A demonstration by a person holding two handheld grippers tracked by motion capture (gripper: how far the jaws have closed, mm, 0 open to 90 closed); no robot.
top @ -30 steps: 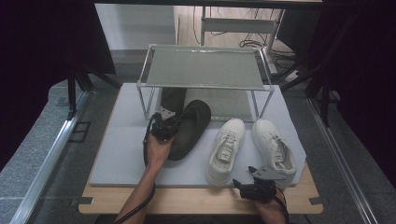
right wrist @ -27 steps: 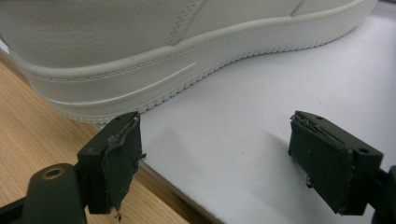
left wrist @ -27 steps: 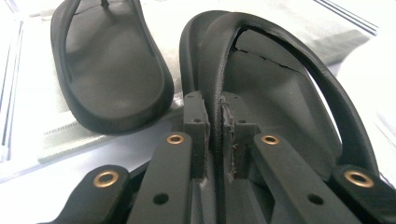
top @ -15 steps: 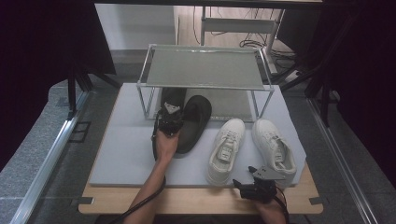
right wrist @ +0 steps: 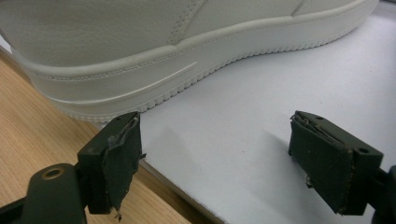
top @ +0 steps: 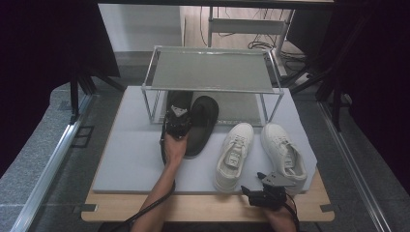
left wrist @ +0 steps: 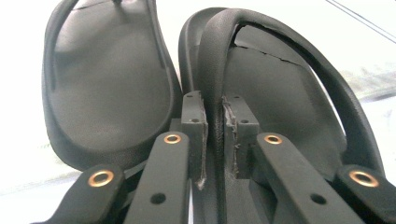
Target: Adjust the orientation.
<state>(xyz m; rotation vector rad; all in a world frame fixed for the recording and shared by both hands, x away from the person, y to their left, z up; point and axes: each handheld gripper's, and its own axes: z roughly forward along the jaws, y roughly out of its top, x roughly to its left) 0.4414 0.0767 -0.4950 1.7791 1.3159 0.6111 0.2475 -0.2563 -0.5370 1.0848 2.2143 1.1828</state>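
We look down on a grey mat [top: 130, 164] laid over a wooden table [top: 203, 209], whose bare wood shows along the near edge. A wire rack [top: 210, 70] with a mesh shelf stands at the mat's far edge. Two black sandals lie side by side at the rack's near left foot, their toes tucked under the shelf. The left gripper [top: 176, 122] sits over them, a bare forearm running up from the near edge. In the left gripper view its fingers [left wrist: 196, 126] are close together, clamped on the raised strap of the right sandal [left wrist: 280, 93]; the jaws have just been easing open a little, with the strap between them. The left sandal [left wrist: 107, 88] lies just beside it, touching.

Two white sneakers [top: 234, 154] rest on the right half of the mat, toes pointing to the far edge, the right one [top: 284, 152] near the mat's right edge. The right gripper [top: 265, 193] rests at the table's near edge, just short of them. In its own view the fingers [right wrist: 116, 158] stand wide apart, with nothing between them but mat, a white sole just beyond.

Grey floor surrounds the table, with metal rails on either side. Dark curtains hang left and right, and cables lie on the floor beyond the rack.
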